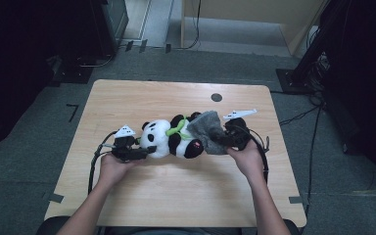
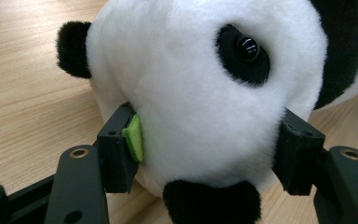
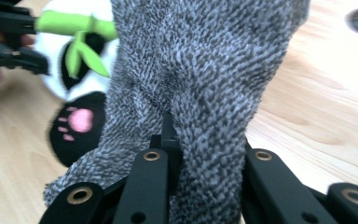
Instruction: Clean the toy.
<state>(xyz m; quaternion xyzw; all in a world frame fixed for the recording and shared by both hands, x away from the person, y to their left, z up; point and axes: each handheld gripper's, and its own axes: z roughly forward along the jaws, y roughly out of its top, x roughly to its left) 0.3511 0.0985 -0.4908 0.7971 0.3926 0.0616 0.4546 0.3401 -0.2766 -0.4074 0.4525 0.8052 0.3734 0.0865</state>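
Observation:
A plush panda lies on its side in the middle of the wooden table, with a green leaf at its neck. My left gripper is shut on the panda's white head; both pads press into the fur. A grey knitted cloth lies over the panda's lower body. My right gripper is shut on a fold of that grey cloth. Beside the cloth in the right gripper view are a black paw with pink pads and the green leaf.
A round dark hole sits in the tabletop near the far edge. Cables trail from both grippers over the table's sides. Dark stands and cabinets line the carpeted floor beyond the table.

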